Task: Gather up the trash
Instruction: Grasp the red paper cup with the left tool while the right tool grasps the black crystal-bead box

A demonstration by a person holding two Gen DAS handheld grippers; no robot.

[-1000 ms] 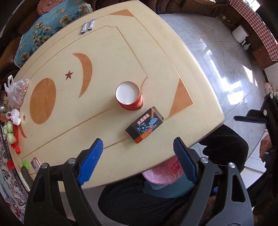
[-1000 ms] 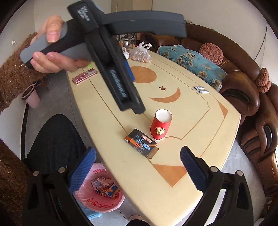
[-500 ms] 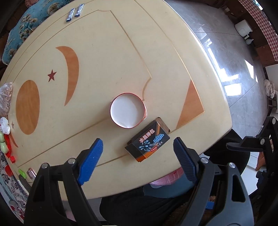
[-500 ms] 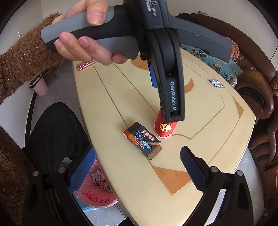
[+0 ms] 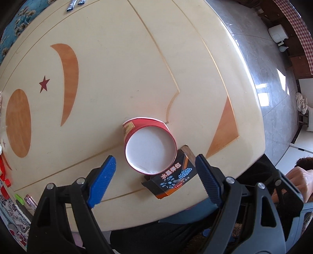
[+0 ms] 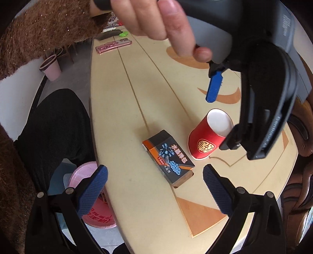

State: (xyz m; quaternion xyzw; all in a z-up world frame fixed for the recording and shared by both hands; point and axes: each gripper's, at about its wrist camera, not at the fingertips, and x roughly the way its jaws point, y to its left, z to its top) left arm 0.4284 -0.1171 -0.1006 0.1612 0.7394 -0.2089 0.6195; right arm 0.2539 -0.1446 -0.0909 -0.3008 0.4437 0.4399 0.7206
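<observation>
A red paper cup [image 5: 149, 148] stands upright on the cream table [image 5: 117, 78], and a dark printed cardboard box [image 5: 172, 179] lies flat right beside it. My left gripper [image 5: 154, 159] points straight down over the cup, open, with its blue pads [image 5: 103, 179] wide of the cup's wall. From the right wrist view the left gripper [image 6: 220, 123] straddles the cup [image 6: 205, 136] from above, held by a hand. My right gripper [image 6: 155, 170] is open and holds nothing, tilted down just short of the box [image 6: 168, 156].
A bin lined with a pink bag [image 6: 88, 179] sits on the floor below the table's near edge, beside the person's dark-clad leg [image 6: 54, 127]. A pink phone [image 6: 113, 46] lies at the table's far end. Two small sachets [image 5: 75, 4] lie near the sofa side.
Both grippers have come down toward the table. The left one now hangs right over the cup, and the right one has closed in on the box. Neither has closed.
</observation>
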